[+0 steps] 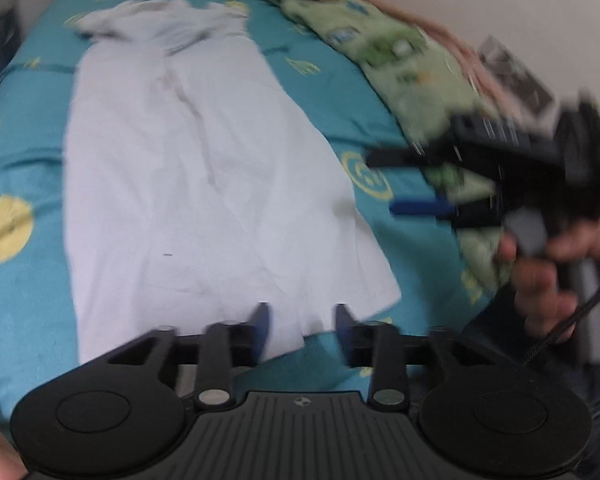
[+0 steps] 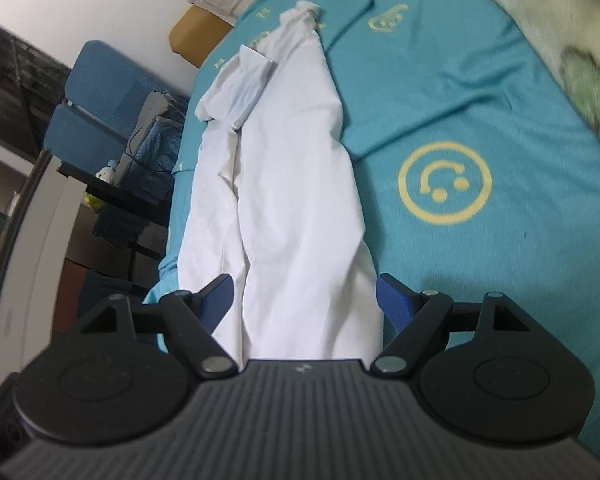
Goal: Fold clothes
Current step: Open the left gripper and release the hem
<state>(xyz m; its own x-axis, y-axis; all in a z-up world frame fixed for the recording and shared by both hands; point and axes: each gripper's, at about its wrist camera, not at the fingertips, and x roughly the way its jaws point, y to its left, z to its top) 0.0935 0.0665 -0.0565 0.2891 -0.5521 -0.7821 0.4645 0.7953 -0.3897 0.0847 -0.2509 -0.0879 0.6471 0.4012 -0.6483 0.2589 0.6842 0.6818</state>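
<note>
2 grippers hover over a white garment (image 1: 204, 184) lying lengthwise on the teal bedsheet (image 1: 24, 296); left gripper (image 1: 302, 330) and right gripper (image 2: 304, 300) both have fingers apart, gripping nothing.

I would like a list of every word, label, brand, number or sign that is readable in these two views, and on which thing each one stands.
No readable word or number in either view.
Small round emblem on the right gripper body: no letters legible.
The same emblem on the left gripper body: blurred.
Yellow prints on the teal bedsheet: a smiley face and other drawings, no text.
White garment: no label visible.
</note>
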